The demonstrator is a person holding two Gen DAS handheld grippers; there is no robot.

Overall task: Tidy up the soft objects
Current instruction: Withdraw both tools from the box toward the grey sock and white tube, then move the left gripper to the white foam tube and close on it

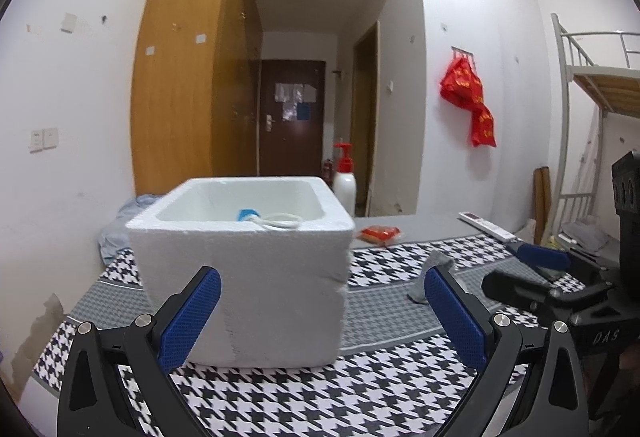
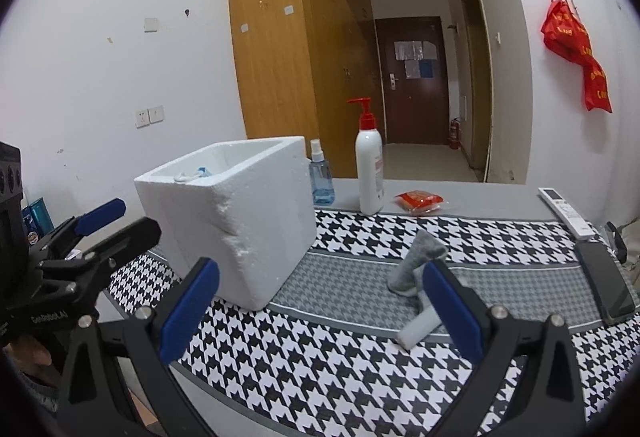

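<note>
A white foam box stands on the houndstooth cloth. Inside it lie a blue-and-white soft item and a white cord-like piece. A grey sock lies on the cloth right of the box, with a white rolled piece at its near end. My left gripper is open and empty, its fingers either side of the box's near face. My right gripper is open and empty, just short of the sock. Each gripper shows in the other's view, the right gripper and the left gripper.
A white pump bottle, a blue spray bottle and a red packet stand behind the box. A white remote and a dark phone lie at the right. A bunk bed stands far right.
</note>
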